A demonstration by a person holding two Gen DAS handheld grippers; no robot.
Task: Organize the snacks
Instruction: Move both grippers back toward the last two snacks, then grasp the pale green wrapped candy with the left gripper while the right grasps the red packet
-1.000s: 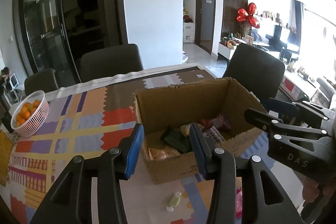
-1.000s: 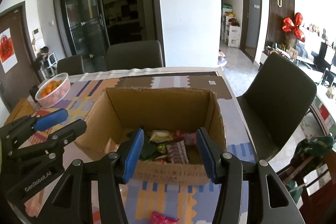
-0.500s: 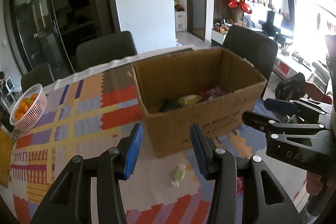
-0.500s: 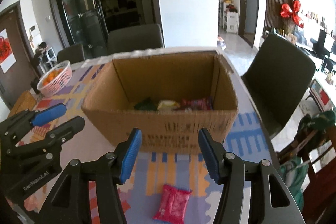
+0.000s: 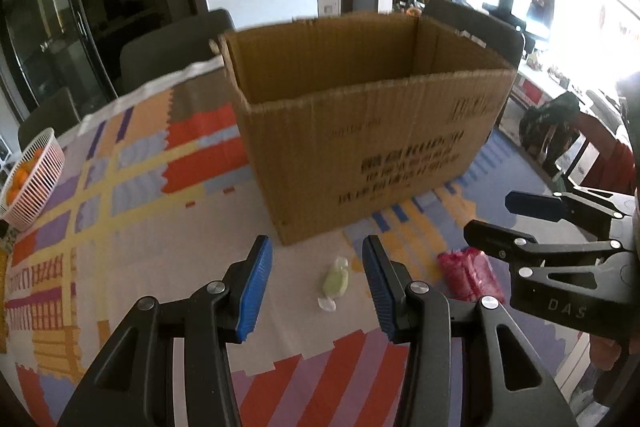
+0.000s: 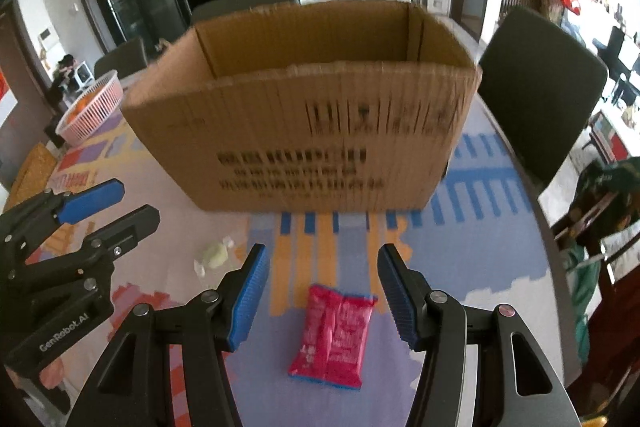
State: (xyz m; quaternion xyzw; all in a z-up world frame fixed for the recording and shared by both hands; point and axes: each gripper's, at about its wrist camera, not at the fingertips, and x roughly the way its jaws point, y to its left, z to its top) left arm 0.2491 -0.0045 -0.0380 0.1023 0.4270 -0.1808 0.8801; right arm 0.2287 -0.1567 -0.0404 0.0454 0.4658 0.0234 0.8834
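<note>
Snacks: pale green wrapped candy (image 5: 335,283) lies on the bench just ahead of the left gripper (image 5: 316,287), in line with the gap between its blue pads, not touched. Pink snack packet (image 6: 335,333) lies flat on the bench in line with the gap of the right gripper (image 6: 322,301), no contact visible.

Left gripper: jaws partly open, nothing held. Right gripper: jaws a bit wider, empty; they have just been opening, with nothing between the pads.

Both snacks sit apart from each other, candy to the left of the packet, on the patterned cloth. Cardboard box (image 6: 320,131) stands beyond them, top open, printed side facing the grippers, a strip of bare bench between it and the snacks. White basket of oranges (image 5: 30,179) far left, well apart. Dark chair (image 6: 540,95) right of the box, at the bench edge (image 6: 556,259), which runs close to the right of the packet.
</note>
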